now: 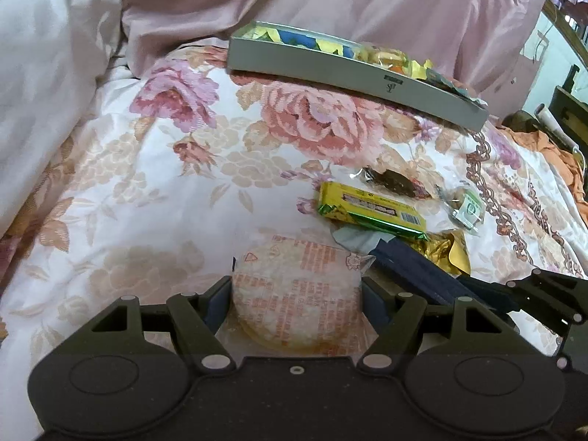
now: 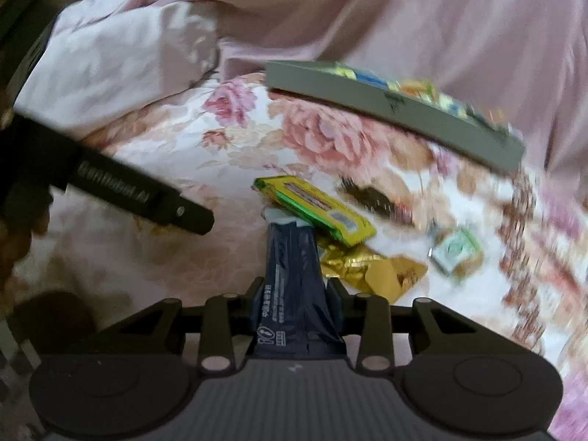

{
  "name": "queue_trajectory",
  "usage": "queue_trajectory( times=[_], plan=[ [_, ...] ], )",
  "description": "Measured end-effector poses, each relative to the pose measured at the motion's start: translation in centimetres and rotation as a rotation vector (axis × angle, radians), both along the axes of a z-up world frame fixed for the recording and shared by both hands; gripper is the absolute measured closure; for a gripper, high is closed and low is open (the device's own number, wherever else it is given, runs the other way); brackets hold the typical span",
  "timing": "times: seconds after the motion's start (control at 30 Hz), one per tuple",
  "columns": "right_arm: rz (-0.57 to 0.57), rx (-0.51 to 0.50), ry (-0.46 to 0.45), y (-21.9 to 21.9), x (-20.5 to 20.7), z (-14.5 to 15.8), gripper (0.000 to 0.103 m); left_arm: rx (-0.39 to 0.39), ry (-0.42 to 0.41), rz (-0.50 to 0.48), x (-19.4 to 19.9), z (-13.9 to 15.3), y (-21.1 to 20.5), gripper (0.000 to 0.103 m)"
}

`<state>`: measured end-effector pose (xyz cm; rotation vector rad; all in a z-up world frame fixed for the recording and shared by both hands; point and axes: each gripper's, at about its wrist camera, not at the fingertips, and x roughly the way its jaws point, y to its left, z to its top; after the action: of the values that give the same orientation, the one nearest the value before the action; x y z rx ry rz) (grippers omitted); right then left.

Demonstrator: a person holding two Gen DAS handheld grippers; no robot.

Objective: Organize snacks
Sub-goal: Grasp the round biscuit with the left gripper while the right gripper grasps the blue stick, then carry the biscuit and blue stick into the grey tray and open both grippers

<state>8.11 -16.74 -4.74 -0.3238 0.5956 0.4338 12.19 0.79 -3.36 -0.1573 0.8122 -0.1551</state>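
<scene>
Since both are headed for the grey box at twelve o'clock on the bed, the left hand-held gripper clamps a round cracker pack; the right hand-held gripper pinches a dark packet.

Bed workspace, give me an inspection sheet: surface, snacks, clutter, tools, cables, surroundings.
Surface: floral bedspread, rumpled.
Job's things: grey tray holding snacks; yellow pack, brown snack, green-label packet and gold wrapper loose on the bedspread.
Clutter: pink bedding behind the tray; orange cloth at the right edge.
Tools: left tool grips a round cracker pack; right tool grips a dark pouch.
Cables: nothing seen.
Surroundings: dark furniture, indistinct.
</scene>
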Motion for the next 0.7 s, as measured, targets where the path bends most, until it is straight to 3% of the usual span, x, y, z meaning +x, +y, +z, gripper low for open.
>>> queue_trajectory(
  times=[0.23, 0.7],
  plan=[
    [0.05, -0.15, -0.12, 1.7, -1.4, -0.6, 0.066, -0.005, -0.008, 0.005, -0.3, 0.3, 0.1, 0.029],
    [0.102, -0.278, -0.254, 2.8, -3.2, -0.8, 0.074, -0.011, -0.006, 0.012, -0.2, 0.2, 0.2, 0.029]
  ],
)
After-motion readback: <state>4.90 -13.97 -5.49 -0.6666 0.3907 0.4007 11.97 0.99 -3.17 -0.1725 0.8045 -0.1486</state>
